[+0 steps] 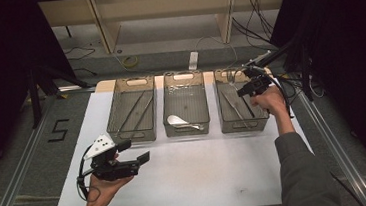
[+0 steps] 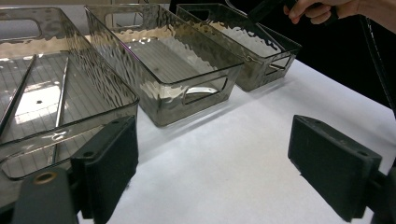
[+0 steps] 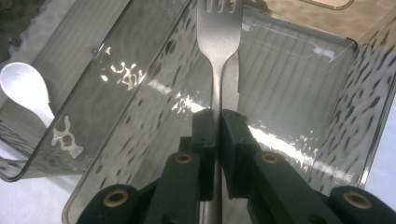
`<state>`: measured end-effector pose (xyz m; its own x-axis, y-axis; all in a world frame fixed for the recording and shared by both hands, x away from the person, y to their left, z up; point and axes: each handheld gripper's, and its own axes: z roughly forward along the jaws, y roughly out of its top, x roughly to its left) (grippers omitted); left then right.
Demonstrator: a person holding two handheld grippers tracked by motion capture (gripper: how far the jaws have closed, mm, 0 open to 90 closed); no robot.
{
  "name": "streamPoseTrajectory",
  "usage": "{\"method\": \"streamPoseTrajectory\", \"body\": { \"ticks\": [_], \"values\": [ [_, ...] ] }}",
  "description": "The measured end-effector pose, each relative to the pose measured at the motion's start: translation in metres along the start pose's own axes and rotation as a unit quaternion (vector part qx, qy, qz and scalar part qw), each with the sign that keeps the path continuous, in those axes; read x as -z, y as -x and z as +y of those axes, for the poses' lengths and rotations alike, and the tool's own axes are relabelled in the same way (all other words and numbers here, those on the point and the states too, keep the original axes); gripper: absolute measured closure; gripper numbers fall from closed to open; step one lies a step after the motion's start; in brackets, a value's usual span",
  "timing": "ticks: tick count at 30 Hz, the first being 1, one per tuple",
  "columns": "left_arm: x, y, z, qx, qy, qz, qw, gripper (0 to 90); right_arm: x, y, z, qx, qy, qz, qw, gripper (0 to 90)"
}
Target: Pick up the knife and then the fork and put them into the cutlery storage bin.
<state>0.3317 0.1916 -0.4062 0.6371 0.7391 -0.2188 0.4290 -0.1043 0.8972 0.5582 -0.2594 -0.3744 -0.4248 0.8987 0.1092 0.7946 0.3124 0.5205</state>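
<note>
My right gripper (image 3: 218, 126) is shut on the handle of a metal fork (image 3: 219, 42), whose tines point away over the right-hand smoky clear bin (image 3: 299, 79). Under the fork, a serrated knife (image 3: 232, 77) lies in that bin. From above, the right gripper (image 1: 243, 91) hangs over the right bin (image 1: 245, 127), tilted down into it. My left gripper (image 1: 136, 151) rests low over the white table (image 1: 192, 177) at the front left. It is open (image 2: 219, 163), with nothing between its pads (image 2: 109, 163).
Three bins stand in a row at the back of the table. The left bin (image 1: 132, 136) holds thin sticks and the middle bin (image 1: 187, 131) holds a white spoon (image 1: 176, 119). Wooden shelving and cables lie beyond the table.
</note>
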Motion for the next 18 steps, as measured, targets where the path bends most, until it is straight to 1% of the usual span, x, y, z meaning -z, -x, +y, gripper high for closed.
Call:
{"method": "streamPoseTrajectory", "body": {
  "ticks": [1,4,6,8,10,11,13,14,15,16,18],
  "values": [
    [0.0,0.0,0.0,0.001,0.0,0.0,1.0,15.5,-0.001,0.0,0.0,0.004,-0.001,-0.005,1.0,85.3],
    [0.0,0.0,0.0,0.0,0.0,0.0,1.0,15.4,-0.003,-0.001,0.0,0.007,-0.007,-0.005,0.9999,85.2],
    [0.0,0.0,0.0,0.0,-0.001,0.0,1.0,15.5,-0.005,-0.001,0.0,0.003,-0.009,-0.003,1.0,85.3],
    [0.0,0.0,0.0,0.0,-0.001,0.0,1.0,15.5,-0.008,-0.001,-0.001,0.007,-0.013,-0.006,0.9999,85.2],
    [0.0,0.0,0.0,0.0,-0.001,0.0,1.0,15.4,-0.011,-0.002,-0.003,0.008,-0.015,-0.003,0.9998,85.1],
    [0.0,0.0,0.0,0.001,0.0,0.0,1.0,15.5,-0.014,-0.002,-0.004,0.004,-0.018,-0.004,0.9998,85.1],
    [0.0,0.0,0.0,-0.001,-0.001,-0.001,1.0,15.5,-0.018,-0.002,-0.006,0.006,-0.025,0.002,0.9997,84.7],
    [0.0,0.0,0.0,-0.001,-0.001,-0.001,1.0,15.4,-0.02,-0.002,-0.007,0.01,-0.034,0.006,0.9994,83.9],
    [0.0,0.0,0.0,-0.001,-0.002,-0.001,1.0,15.5,-0.022,-0.003,-0.008,0.012,-0.039,0.005,0.9992,81.1],
    [0.0,0.0,0.0,-0.001,-0.001,-0.001,1.0,15.5,-0.023,-0.004,-0.008,0.015,-0.035,-0.001,0.9993,77.0],
    [0.0,0.0,0.0,-0.001,-0.002,-0.001,1.0,15.5,-0.021,-0.005,-0.008,0.014,-0.027,0.007,0.9995,75.2]
  ]
}}
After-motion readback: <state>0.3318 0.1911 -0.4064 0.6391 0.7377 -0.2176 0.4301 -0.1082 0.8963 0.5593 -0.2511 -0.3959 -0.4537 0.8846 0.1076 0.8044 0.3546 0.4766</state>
